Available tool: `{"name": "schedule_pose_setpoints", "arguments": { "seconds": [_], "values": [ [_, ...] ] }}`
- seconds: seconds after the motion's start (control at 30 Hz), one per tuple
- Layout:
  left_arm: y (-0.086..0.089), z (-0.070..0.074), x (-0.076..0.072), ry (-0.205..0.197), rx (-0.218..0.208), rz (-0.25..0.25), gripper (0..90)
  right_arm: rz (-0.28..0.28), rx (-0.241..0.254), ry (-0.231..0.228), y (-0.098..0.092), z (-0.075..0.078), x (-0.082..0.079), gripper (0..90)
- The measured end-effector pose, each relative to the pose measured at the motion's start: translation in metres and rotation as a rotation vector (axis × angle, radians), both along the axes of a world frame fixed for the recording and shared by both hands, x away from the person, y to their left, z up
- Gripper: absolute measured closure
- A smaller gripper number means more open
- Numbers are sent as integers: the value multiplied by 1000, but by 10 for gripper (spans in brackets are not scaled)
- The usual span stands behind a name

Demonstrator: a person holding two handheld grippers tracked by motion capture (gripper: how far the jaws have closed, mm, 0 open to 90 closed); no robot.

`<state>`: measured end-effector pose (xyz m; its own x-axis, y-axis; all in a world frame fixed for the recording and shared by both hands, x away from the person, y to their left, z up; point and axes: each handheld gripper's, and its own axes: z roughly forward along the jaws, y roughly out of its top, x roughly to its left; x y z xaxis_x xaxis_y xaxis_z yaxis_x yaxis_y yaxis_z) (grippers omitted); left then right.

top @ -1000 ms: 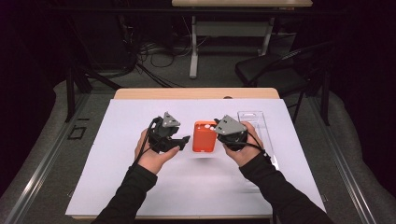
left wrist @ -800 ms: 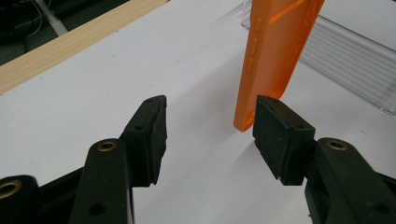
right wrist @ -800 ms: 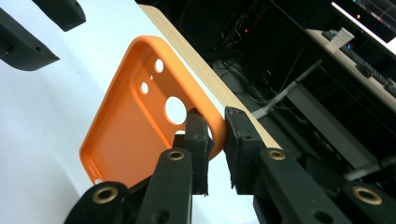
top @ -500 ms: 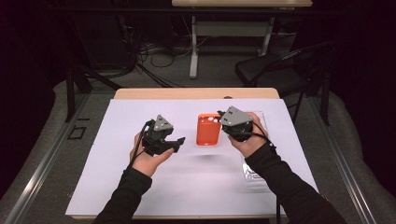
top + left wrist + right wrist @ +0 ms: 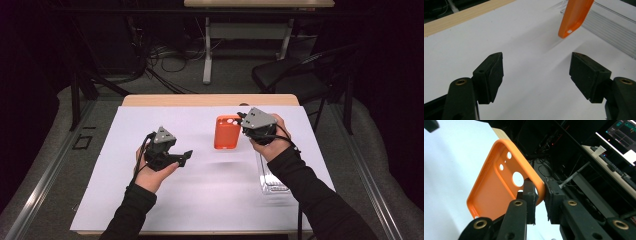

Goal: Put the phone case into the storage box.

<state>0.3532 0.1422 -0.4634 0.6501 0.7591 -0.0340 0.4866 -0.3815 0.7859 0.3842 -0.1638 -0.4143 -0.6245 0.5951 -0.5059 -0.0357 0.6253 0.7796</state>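
We see right gripper (image 5: 246,131) pinching orange phone case (image 5: 226,132) by its edge, maybe lifted. Left gripper (image 5: 186,157), at case's 8 o'clock, jaws just opening wide, empty, bare white table (image 5: 220,190) around.

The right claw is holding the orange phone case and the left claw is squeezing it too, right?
Not quite. The right claw does pinch the orange phone case by its edge, but the left claw is open with nothing between its jaws, away from the case. The left gripper view shows that.
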Motion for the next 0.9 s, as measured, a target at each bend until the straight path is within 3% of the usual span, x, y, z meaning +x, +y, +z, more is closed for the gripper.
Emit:
{"name": "schedule_pose_setpoints", "arguments": {
  "seconds": [0.37,0.63,0.9],
  "values": [
    [15,-5,-6,-2,-13,17,236,-29,-3,-40,-20,13,8,804],
    [25,-12,-10,16,-74,9,199,-62,-17,-52,-34,19,15,804],
    [34,-11,-12,26,-87,16,200,-78,-23,-58,-43,21,21,804]
  ]
}}
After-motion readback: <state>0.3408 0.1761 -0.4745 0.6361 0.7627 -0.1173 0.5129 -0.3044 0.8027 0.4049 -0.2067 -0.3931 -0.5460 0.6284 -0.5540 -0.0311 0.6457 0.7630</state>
